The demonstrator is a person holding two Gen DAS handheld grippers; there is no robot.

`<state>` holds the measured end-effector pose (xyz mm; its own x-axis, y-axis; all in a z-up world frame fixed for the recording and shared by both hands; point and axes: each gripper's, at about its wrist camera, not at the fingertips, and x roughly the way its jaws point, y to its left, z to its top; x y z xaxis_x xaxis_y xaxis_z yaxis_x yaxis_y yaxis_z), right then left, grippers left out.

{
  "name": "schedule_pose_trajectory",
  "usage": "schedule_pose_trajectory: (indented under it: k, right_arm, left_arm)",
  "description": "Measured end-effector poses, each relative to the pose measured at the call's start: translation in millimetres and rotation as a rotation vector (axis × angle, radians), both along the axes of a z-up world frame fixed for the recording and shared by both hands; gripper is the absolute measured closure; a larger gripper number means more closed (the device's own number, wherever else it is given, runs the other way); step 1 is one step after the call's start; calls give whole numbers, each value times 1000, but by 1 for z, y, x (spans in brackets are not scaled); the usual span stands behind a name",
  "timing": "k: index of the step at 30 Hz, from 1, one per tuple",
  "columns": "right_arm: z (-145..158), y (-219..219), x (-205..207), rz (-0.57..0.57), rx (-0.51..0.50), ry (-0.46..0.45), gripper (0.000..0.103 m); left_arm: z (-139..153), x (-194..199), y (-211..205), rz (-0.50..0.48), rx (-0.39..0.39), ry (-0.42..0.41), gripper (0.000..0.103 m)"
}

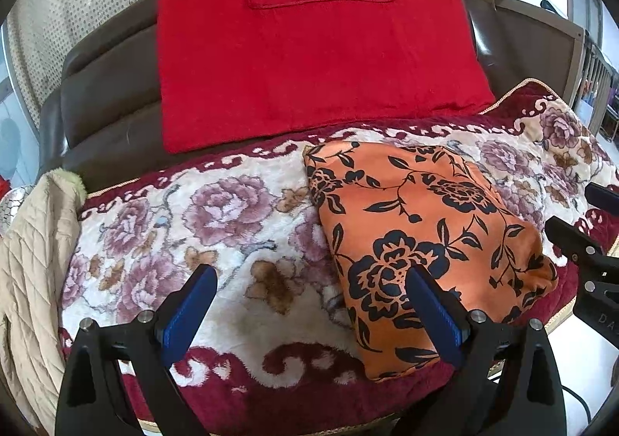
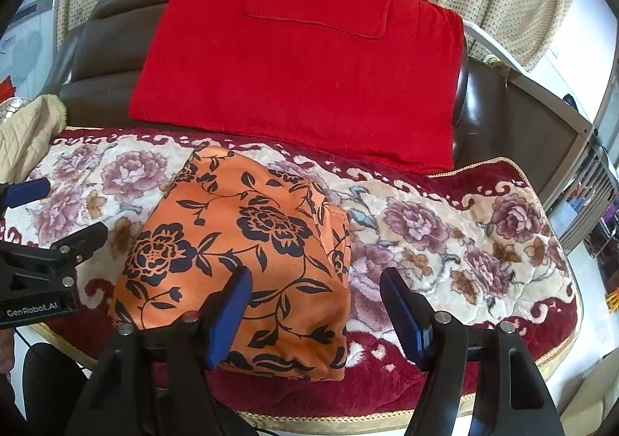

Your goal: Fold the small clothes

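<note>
An orange cloth with a black flower print point(image 1: 421, 223) lies folded into a compact rectangle on the floral blanket point(image 1: 185, 211); it also shows in the right wrist view point(image 2: 247, 254). My left gripper point(image 1: 309, 277) is open and empty, hovering over the cloth's left edge. My right gripper point(image 2: 315, 281) is open and empty, above the cloth's right edge. Each gripper shows at the side of the other's view: the right one point(image 1: 592, 219), the left one point(image 2: 50, 211).
A red cushion cover point(image 1: 309, 49) leans on the brown sofa back point(image 1: 108, 103). A beige quilted garment point(image 1: 27, 281) lies at the left end. The blanket's front edge point(image 2: 348, 420) runs just under the grippers. A metal rack point(image 2: 595, 211) stands at the right.
</note>
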<state>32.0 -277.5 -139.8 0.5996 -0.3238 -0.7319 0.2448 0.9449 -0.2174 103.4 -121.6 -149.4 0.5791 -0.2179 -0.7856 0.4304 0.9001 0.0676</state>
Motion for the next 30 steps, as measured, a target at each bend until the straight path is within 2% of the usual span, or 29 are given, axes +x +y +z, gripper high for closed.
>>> schedule_pose_trajectory:
  k: [8,17,30]
  right_arm:
    - [-17,-22,10,-30,52,34,31]
    - [-24,-40,16,-59,48,37,31]
    - [-18,-39,14,-52,39,28,31]
  left_arm:
    - [-16,19,-2,-12,-55,119,5]
    - [-23,26,-10,-22,-48,136,5]
    - [-20,23,-12,-42,-57,162,5]
